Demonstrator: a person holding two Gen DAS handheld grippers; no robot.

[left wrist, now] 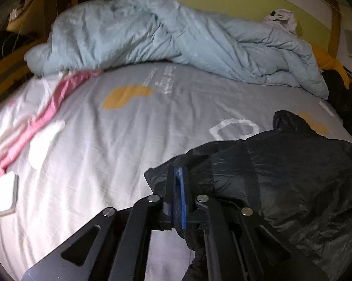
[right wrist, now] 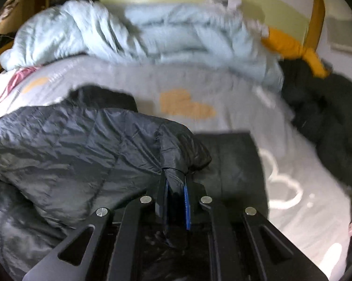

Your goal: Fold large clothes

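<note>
Grey printed bedsheet [left wrist: 87, 154], black puffer jacket [left wrist: 293, 187] across it, edges pinched in left gripper [left wrist: 178, 175] and right gripper [right wrist: 176, 180].

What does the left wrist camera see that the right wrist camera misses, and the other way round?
Only the left view shows the flat white box at the bed's edge and the left gripper shut on the black jacket. Only the right view shows the right gripper clamping a fold of that jacket, and more of the dark clothes pile. Both show the jacket, the blue duvet, the grey sheet, the pink cloth and the yellow garment.
</note>
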